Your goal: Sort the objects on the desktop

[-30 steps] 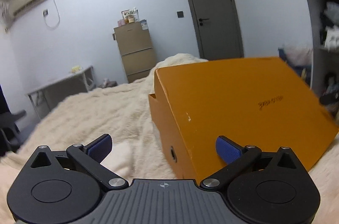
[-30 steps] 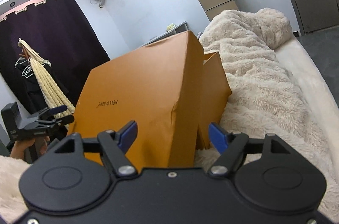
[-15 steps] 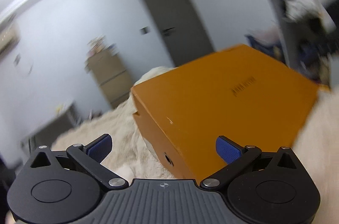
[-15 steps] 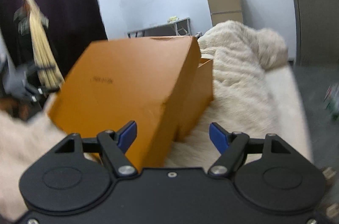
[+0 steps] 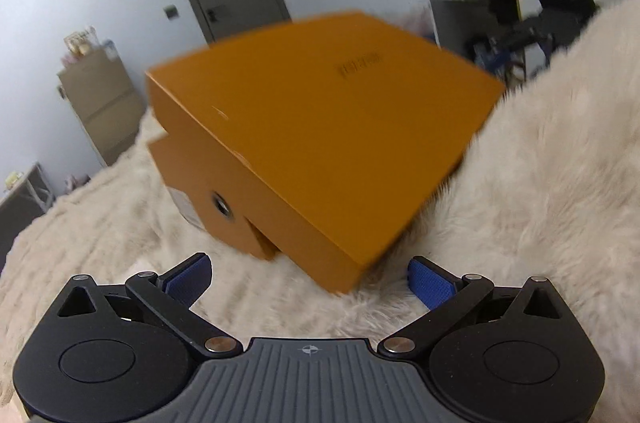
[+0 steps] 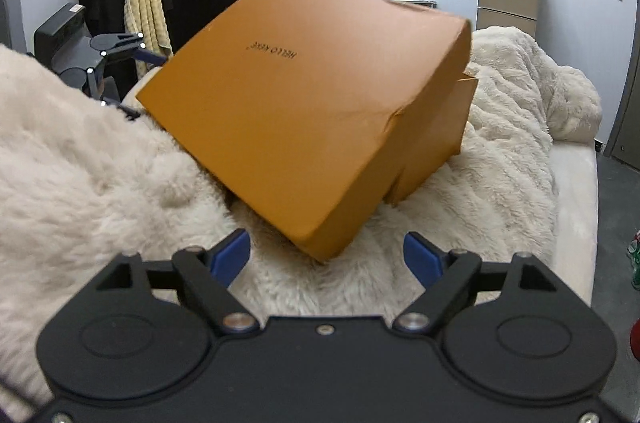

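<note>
Blue pads of the left tool (image 5: 308, 281) stand wide apart and empty; the right tool (image 6: 326, 257) is likewise spread, holding nothing. Just ahead of each, one low corner of the orange box (image 5: 320, 127) dips into the fluffy blanket (image 5: 540, 191) on the bed. Its lid sits askew. Both tools look about equally near, at opposite corners, so a two-sided grip seems likely.

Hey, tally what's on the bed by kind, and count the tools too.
Orange cardboard box: 1
Fluffy cream blanket: 1
Tools, both open and empty: 2 (left tool, right tool)
Total: 4
</note>
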Demonstrator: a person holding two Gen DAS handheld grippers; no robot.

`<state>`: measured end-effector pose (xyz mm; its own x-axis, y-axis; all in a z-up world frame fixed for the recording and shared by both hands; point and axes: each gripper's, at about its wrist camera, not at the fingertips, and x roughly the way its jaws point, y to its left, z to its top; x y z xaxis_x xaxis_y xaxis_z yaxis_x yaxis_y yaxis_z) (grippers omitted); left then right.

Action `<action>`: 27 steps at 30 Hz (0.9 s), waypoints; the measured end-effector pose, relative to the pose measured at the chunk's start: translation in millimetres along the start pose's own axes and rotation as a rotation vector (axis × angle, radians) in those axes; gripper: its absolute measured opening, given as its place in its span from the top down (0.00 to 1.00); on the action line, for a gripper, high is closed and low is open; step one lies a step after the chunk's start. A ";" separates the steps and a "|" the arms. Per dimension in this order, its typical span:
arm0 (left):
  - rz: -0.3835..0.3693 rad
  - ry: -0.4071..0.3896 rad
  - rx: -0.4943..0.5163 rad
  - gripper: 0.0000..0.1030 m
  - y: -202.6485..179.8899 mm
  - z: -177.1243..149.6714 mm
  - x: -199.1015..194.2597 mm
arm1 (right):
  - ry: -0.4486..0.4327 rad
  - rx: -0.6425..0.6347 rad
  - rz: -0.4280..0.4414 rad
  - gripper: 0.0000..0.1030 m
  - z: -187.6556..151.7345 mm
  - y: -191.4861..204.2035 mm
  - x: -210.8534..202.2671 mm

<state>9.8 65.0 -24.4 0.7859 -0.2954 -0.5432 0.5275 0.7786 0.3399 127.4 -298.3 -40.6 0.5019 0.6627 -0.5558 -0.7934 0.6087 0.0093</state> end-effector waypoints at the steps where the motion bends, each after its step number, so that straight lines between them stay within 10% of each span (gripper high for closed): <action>1: -0.003 -0.005 0.001 0.00 -2.0 0.7 3.1 | -0.004 0.006 -0.004 0.21 0.3 -0.3 4.1; 27: 0.012 -0.215 0.017 0.01 -2.6 30.3 -3.7 | -0.227 0.065 0.076 0.33 11.6 -9.2 -20.2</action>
<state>15.3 47.4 0.0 0.8421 -0.3986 -0.3634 0.5214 0.7740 0.3593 128.6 -312.2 -19.9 0.5116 0.7844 -0.3507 -0.8118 0.5750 0.1016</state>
